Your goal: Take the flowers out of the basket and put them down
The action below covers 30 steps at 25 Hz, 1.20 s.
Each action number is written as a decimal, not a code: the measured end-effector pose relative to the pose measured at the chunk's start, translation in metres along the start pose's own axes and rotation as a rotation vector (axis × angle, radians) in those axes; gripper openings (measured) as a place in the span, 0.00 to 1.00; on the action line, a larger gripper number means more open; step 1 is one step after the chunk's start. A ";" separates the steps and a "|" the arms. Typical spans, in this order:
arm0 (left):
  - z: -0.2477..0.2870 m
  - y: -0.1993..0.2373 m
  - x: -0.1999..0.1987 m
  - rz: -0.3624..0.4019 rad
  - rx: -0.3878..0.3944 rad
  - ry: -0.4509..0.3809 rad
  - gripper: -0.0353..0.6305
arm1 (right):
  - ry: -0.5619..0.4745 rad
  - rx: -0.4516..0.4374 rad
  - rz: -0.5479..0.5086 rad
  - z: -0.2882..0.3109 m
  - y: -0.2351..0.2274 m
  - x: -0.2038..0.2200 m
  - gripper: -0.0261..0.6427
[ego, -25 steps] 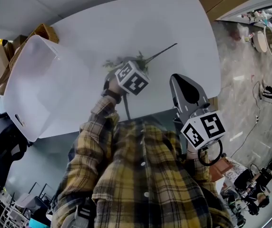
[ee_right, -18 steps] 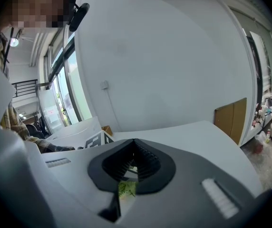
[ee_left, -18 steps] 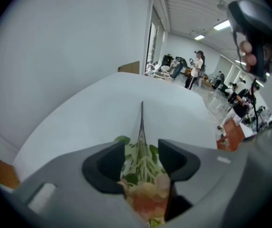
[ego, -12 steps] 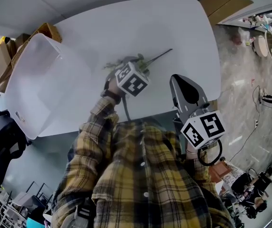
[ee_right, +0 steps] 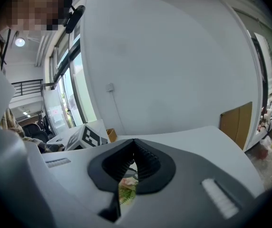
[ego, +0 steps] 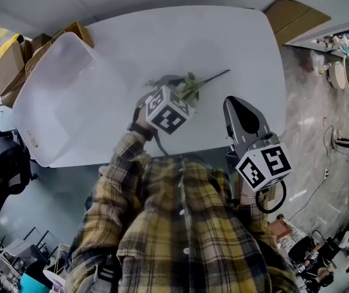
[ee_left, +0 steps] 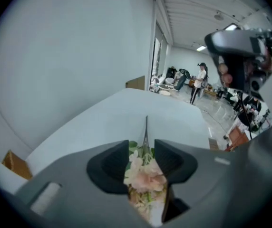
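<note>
The left gripper [ee_left: 142,150] hangs over the flowers [ego: 190,83] with its jaws partly open, and they have just been closing a little. The pink blooms show in the gap between them, but the pads press on nothing. The sprig lies flat on the white tabletop [ego: 235,35], well apart from the basket [ego: 49,96]. The right gripper [ee_right: 134,141] has its tips together and holds nothing.

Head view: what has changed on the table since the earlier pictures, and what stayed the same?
The left gripper has lifted off the flower sprig and drawn back toward the person. Its jaws have just been closing a little on nothing; the sprig shows through their gap, lying on the table. The sprig, the shut right gripper and the white bin stayed put.
</note>
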<state>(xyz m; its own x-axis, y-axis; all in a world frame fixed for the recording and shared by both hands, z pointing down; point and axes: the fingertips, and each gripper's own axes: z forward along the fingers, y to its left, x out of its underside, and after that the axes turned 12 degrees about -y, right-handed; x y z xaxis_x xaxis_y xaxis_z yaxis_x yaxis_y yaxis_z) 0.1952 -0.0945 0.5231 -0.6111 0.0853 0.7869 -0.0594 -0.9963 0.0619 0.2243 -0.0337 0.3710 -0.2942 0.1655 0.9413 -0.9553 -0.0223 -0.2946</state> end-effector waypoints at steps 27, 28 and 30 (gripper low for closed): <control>-0.305 0.039 -0.059 -0.195 -0.441 -0.535 0.06 | -0.054 -0.419 -0.092 0.084 0.185 -0.040 0.04; -0.313 0.039 -0.058 -0.206 -0.455 -0.552 0.06 | -0.059 -0.432 -0.095 0.085 0.193 -0.041 0.04; -0.327 0.038 -0.058 -0.223 -0.483 -0.584 0.06 | -0.067 -0.454 -0.099 0.087 0.207 -0.045 0.04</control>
<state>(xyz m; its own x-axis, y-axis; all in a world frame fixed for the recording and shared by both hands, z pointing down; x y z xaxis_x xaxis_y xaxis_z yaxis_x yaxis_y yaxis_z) -0.0299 -0.1346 0.2787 -0.0395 0.1306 0.9906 -0.5497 -0.8308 0.0877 0.0376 -0.1316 0.2824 -0.2173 0.0806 0.9728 -0.8747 0.4263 -0.2308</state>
